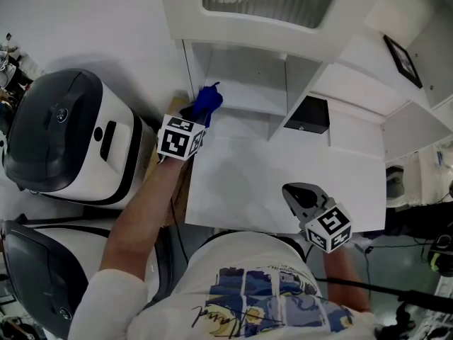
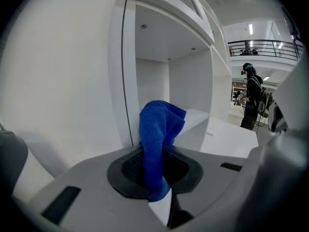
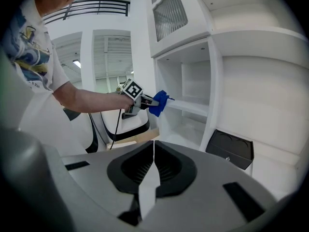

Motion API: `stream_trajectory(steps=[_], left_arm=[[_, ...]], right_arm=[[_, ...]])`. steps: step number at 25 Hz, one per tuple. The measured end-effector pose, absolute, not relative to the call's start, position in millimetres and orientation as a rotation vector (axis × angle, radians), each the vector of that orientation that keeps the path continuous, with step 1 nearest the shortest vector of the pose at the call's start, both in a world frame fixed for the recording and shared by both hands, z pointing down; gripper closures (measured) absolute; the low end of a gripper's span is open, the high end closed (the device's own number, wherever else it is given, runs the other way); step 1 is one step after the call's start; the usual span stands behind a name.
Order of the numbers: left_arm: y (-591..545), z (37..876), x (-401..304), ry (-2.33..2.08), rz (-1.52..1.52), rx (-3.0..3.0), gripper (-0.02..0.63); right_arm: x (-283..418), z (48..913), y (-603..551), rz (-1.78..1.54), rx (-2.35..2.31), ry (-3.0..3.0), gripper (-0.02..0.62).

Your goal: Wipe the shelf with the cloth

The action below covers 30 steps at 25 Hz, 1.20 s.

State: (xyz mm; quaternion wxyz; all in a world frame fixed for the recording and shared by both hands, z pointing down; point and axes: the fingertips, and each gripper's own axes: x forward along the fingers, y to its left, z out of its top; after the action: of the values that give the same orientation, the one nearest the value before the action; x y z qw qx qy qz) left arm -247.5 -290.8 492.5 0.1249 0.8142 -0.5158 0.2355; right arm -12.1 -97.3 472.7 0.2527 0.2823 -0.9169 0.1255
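Note:
A blue cloth [image 1: 207,103] sticks out of my left gripper [image 1: 196,116], which is shut on it at the left edge of the white shelf [image 1: 244,101]. In the left gripper view the cloth [image 2: 158,139] rises from between the closed jaws, in front of the shelf board [image 2: 195,117] and its left upright. My right gripper [image 1: 297,198] hangs over the front of the white counter [image 1: 241,190], shut and holding nothing. From the right gripper view I see the left gripper [image 3: 145,100] and the cloth [image 3: 159,103] at the shelf's [image 3: 190,108] front edge.
A black box [image 1: 309,115] sits in the compartment right of the shelf. Two large white-and-black machines [image 1: 67,137] stand to the left. More white shelving [image 1: 396,83] runs off to the right. A person [image 2: 252,100] stands far off in the hall.

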Motion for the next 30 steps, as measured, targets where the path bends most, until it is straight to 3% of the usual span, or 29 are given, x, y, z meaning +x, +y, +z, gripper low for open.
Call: stream_trajectory(steps=[17,30], left_arm=[[-231,495,-283,-1.514,0.527,2.360,0.549],[-118,494,-248,-1.385,0.330,2.359,0.549]], right_arm=[[-27,488,-44,0.395,0.791,-2.431,0.569],[-22,495,-15,0.349,0.794,-2.461,0.569]])
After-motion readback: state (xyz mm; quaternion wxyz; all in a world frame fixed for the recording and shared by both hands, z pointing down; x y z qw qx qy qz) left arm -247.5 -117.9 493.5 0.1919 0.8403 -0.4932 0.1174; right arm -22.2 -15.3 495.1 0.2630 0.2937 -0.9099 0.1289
